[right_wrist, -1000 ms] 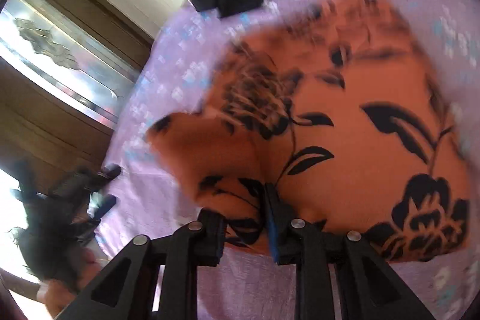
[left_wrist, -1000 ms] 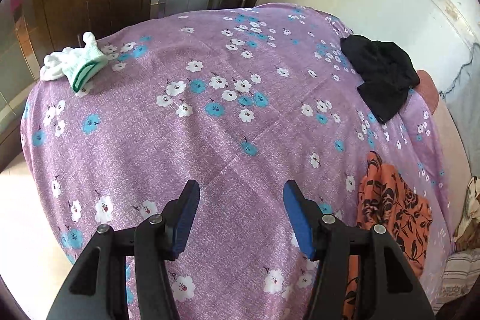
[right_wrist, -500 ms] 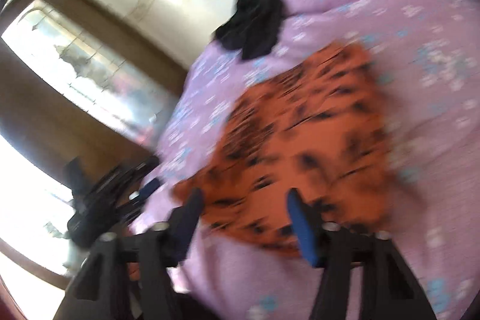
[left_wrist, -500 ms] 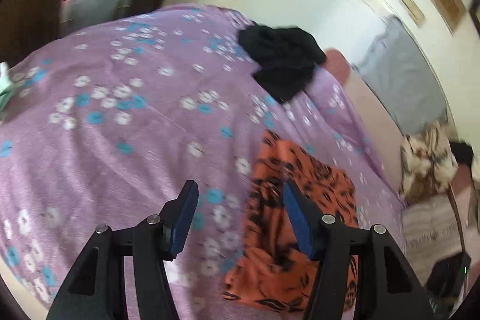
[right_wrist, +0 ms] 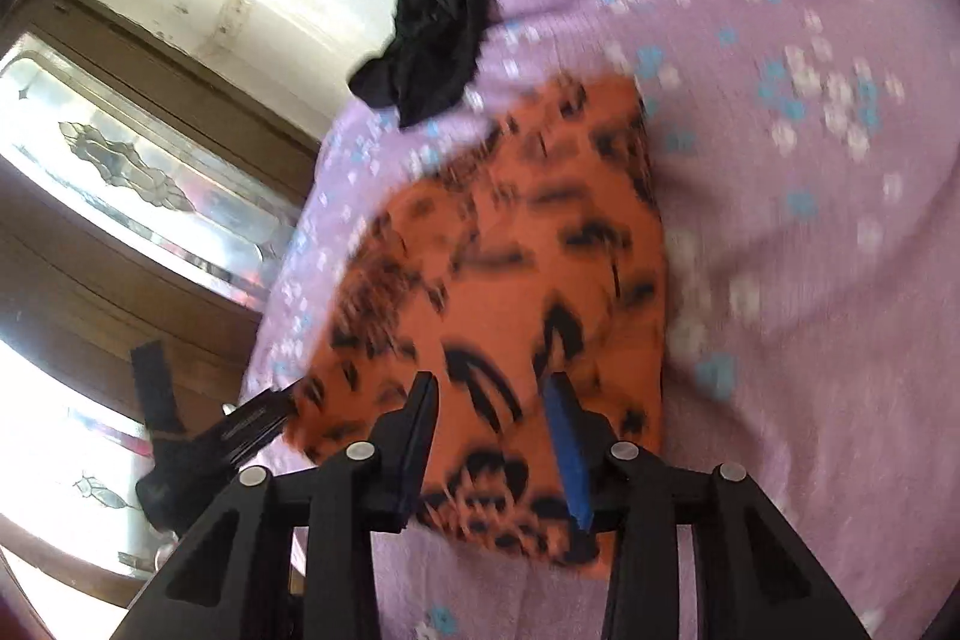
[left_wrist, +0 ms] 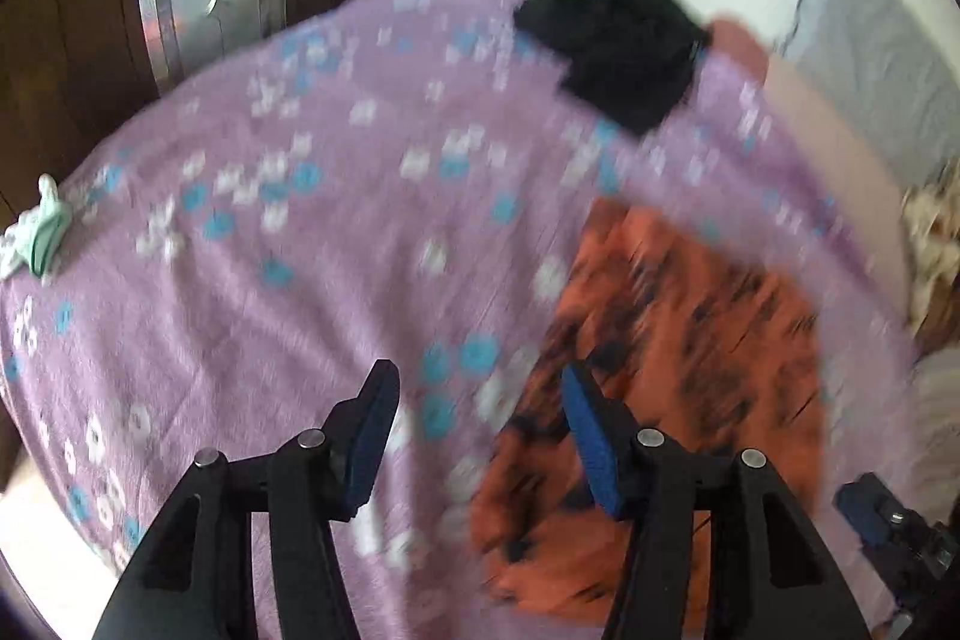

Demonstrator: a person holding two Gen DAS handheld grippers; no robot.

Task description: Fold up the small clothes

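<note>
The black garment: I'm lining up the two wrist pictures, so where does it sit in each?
Left wrist view: the black garment is at upper right, on the far edge of the purple floral sheet.
Right wrist view: the black garment is at upper centre-left, at the sheet's edge by the pale wall.
Shared landmark: the orange patterned cloth, lying flat nearer the camera than the garment in both.
</note>
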